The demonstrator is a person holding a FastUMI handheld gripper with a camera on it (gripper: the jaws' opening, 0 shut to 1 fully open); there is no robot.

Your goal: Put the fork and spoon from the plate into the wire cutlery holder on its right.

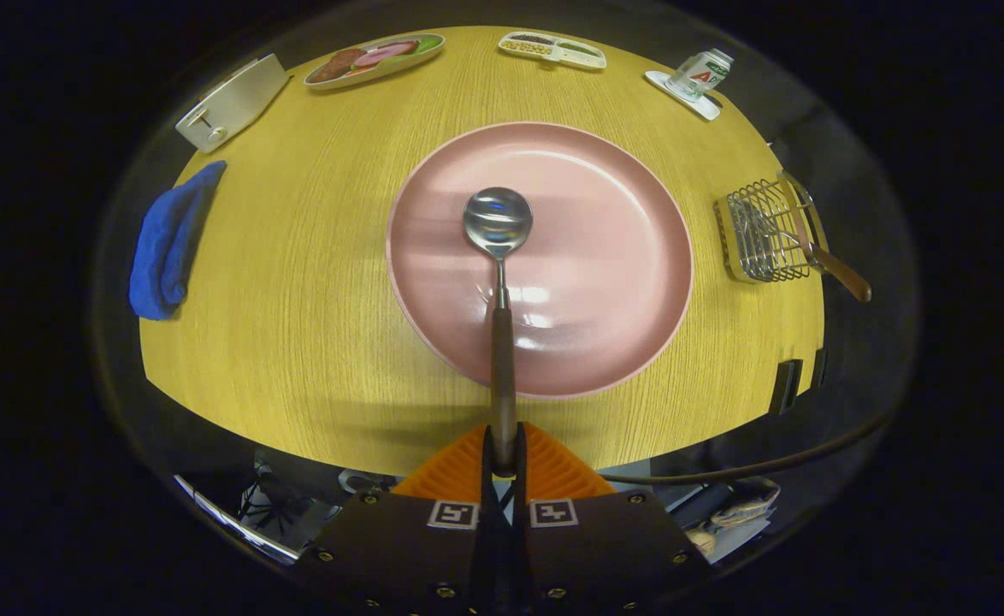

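Observation:
My gripper (503, 452) is shut on the dark handle of the spoon (499, 224), both fingers pressing its end. The spoon sticks straight ahead of the fingers, its shiny bowl held over the middle of the pink plate (622, 248). Whether the bowl touches the plate I cannot tell. The wire cutlery holder (763, 231) stands on the table to the right of the plate. The fork (823, 252) lies in it, its brown handle poking out toward the table's right edge.
The round yellow wooden table (297, 282) carries a blue cloth (168, 244) at the left edge, a white toaster-like box (230, 103), an oval dish of sliced food (374, 60), a divided snack tray (553, 49) and a small bottle on a coaster (697, 77) along the far side.

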